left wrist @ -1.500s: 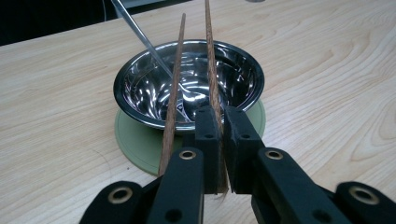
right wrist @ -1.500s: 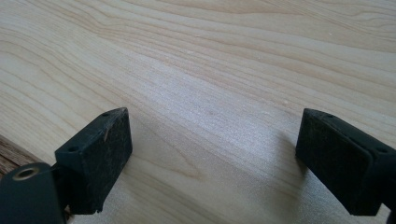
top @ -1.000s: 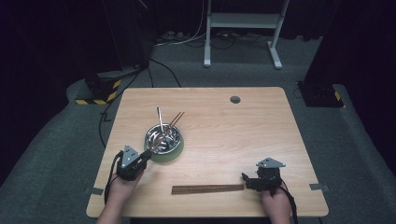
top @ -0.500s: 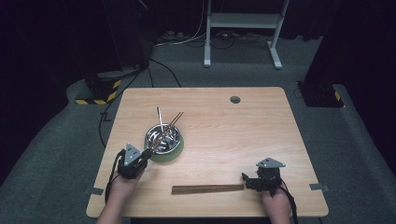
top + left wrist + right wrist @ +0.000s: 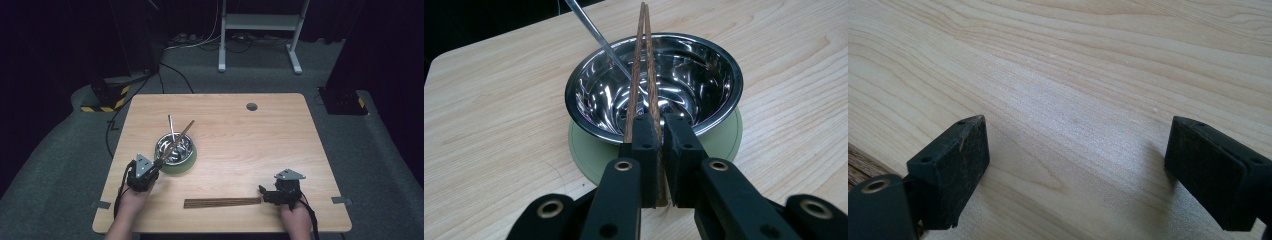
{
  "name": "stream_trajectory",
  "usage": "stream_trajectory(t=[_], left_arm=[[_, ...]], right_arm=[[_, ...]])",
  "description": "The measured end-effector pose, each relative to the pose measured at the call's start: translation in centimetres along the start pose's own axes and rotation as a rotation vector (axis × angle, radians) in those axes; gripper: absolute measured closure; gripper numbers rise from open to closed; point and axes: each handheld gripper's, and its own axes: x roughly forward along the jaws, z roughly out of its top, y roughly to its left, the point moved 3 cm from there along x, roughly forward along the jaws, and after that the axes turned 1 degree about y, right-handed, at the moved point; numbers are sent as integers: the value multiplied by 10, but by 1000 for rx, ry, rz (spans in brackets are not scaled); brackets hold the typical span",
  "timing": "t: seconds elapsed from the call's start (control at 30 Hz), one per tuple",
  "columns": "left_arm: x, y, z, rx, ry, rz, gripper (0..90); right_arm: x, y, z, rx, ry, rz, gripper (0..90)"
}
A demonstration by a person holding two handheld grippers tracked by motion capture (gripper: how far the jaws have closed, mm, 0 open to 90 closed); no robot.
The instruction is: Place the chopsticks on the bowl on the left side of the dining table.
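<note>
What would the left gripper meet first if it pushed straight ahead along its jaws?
Likely the steel bowl: the left gripper, shut on the chopsticks, points at its near rim, with the green plate under it.

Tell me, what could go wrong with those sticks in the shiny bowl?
The left gripper pinches two chopsticks at their very ends, so they might twist or slip out. They lean over the bowl, which sits on a green mat; a push could tip or slide it. The metal stick leaning in the bowl might get knocked out.
</note>
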Motion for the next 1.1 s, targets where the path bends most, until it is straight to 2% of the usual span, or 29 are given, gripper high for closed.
stream_trajectory(t=[0.2, 0.3, 0.37, 0.43, 0.5, 0.53, 0.57, 0.67, 0.77, 0.87, 1.1], left_arm=[[-2, 2, 0, -18, -5, -3, 769], [-8, 4, 0, -23, -45, 13, 681], [-16, 11, -3, -45, -83, 26, 596], [-23, 22, -9, -111, -114, 16, 532], [-28, 29, -16, -171, -134, -17, 488], [-28, 29, -18, -179, -136, -34, 470], [-28, 27, -19, -181, -127, -49, 454], [-22, 18, -21, -126, -106, -44, 441], [-12, 10, -22, -113, -72, -51, 435], [-6, 7, -22, -111, -45, -33, 435], [-1, 6, -23, -120, -23, -50, 510]], right_arm=[[0, 0, 0, 0, 2, 1, 102], [0, 0, 0, 0, 2, 2, 102], [0, 0, 0, 0, 0, 0, 103], [0, 0, 0, -2, -6, -1, 103], [0, 0, 0, -2, 0, 3, 103], [0, 0, 0, -4, -6, 1, 103], [0, 0, 0, -2, -4, 3, 103], [0, 0, 0, -3, -4, 4, 103], [0, 1, 0, -5, -4, 3, 103], [0, 1, 0, -5, -4, 5, 103], [0, 1, 0, -5, -3, 5, 103]])
